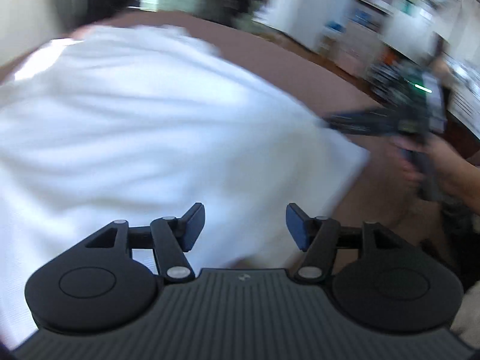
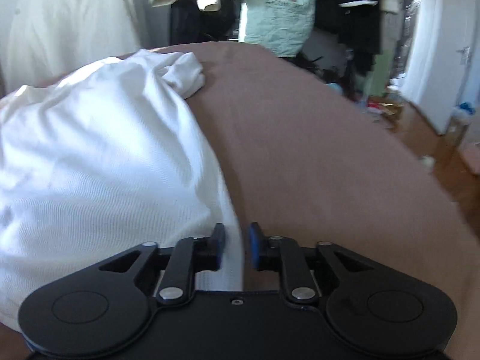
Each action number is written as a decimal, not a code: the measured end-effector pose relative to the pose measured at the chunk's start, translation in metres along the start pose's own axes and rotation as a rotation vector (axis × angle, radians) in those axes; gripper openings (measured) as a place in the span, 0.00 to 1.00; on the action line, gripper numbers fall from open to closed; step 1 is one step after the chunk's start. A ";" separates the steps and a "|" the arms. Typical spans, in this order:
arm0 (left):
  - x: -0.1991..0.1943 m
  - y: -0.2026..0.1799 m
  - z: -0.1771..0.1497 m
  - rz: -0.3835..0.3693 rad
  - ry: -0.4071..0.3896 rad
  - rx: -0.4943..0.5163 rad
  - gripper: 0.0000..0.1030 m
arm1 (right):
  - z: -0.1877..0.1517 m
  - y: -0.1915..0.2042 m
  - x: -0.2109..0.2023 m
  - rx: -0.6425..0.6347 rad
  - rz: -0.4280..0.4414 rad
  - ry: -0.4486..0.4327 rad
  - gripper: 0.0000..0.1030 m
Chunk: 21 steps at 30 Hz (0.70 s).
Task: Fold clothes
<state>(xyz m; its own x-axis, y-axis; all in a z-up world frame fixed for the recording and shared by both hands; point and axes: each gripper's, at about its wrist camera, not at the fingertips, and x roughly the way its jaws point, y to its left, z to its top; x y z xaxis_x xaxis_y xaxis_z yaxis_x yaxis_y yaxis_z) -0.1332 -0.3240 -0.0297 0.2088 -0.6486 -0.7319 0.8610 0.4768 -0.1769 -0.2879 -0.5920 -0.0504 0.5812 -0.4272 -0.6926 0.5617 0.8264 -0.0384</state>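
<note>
The white garment (image 2: 99, 156) lies bunched and rumpled on the left part of the brown bed (image 2: 330, 156), long axis running from near to far, a sleeve or corner crumpled at the far end; I judge folding barely begun, nothing squared. The left gripper (image 1: 245, 228) gapes wide, empty, over its near edge; the right gripper (image 2: 236, 247) stands narrowly open, with the garment's near right edge in the gap but the pads not pressing it

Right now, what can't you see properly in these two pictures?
- Left wrist view: the shelves behind are smeared by motion blur; nothing on them is readable.
- Left wrist view: the right tongs are a dark smear at the white shirt edge; their grip is unclear.
- Right wrist view: the right tongs straddle the shirt's hem; pinching or not, unclear.
- Both views: the frame's left edge cuts off the shirt.
</note>
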 end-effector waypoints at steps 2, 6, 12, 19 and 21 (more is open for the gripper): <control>-0.021 0.042 -0.008 0.101 -0.006 -0.084 0.70 | 0.006 0.004 -0.025 0.037 -0.002 -0.041 0.28; -0.040 0.111 -0.031 0.258 0.050 -0.266 0.70 | 0.022 0.035 -0.062 0.049 0.240 -0.107 0.49; -0.070 0.172 -0.089 0.185 0.025 -0.723 0.70 | 0.025 0.155 -0.076 -0.229 0.536 -0.071 0.49; -0.065 0.185 -0.114 0.104 0.030 -0.809 0.84 | 0.026 0.279 -0.072 -0.374 0.803 0.014 0.49; -0.059 0.181 -0.113 0.098 0.035 -0.792 0.95 | 0.020 0.295 -0.075 -0.437 0.832 0.028 0.49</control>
<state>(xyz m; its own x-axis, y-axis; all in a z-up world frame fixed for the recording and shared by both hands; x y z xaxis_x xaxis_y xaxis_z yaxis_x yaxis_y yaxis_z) -0.0424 -0.1321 -0.0933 0.2405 -0.5687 -0.7866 0.2507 0.8193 -0.5157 -0.1536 -0.3231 0.0044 0.6788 0.3669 -0.6361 -0.3019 0.9291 0.2136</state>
